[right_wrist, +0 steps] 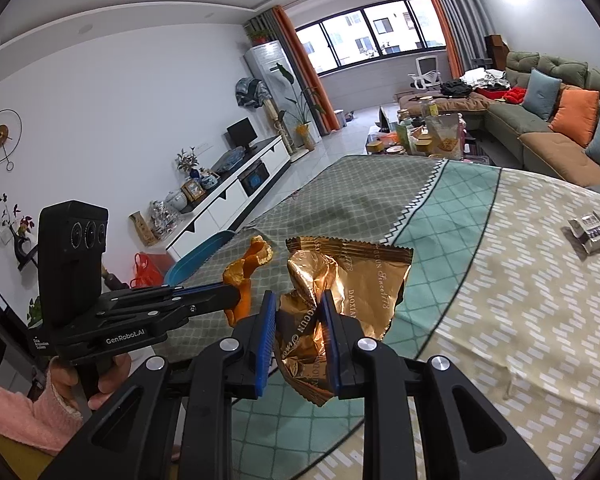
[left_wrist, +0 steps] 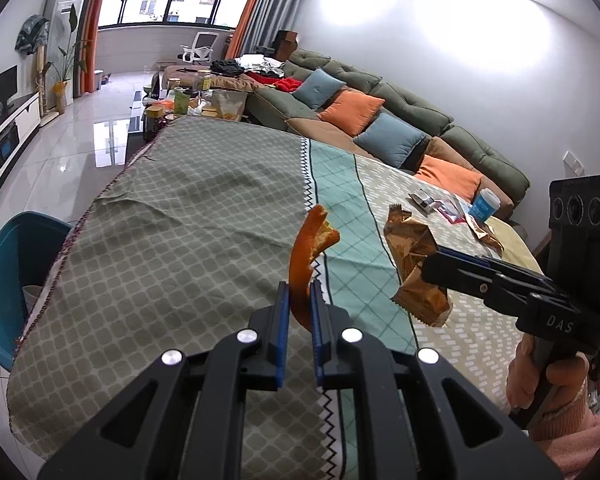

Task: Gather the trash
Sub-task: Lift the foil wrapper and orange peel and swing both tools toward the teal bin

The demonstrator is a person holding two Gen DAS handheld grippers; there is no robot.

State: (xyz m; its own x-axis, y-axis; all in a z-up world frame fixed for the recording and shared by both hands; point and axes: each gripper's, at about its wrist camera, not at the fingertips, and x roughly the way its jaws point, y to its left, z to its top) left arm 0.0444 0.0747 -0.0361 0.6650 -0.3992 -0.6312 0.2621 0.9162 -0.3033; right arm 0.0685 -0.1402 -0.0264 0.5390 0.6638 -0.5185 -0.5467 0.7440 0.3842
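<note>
My left gripper (left_wrist: 299,290) is shut on a curled strip of orange peel (left_wrist: 314,240), held in the air above the patterned tablecloth (left_wrist: 172,216). To its right my right gripper (left_wrist: 430,266) comes in from the side, shut on a crumpled gold foil wrapper (left_wrist: 414,264). In the right wrist view the right gripper (right_wrist: 298,300) pinches the gold wrapper (right_wrist: 352,276) between its blue pads, and the left gripper (right_wrist: 236,294) holds the orange peel (right_wrist: 246,266) just left of it. A blue bin (left_wrist: 8,276) stands at the table's left edge, seen also as the blue bin (right_wrist: 198,258).
More litter lies at the table's far right: a silver packet (left_wrist: 424,201), a red packet (left_wrist: 450,212), a blue paper cup (left_wrist: 485,205) and another gold wrapper (left_wrist: 486,232). A green sofa with cushions (left_wrist: 380,120) runs behind. Jars and bags crowd a low table (left_wrist: 188,108) beyond.
</note>
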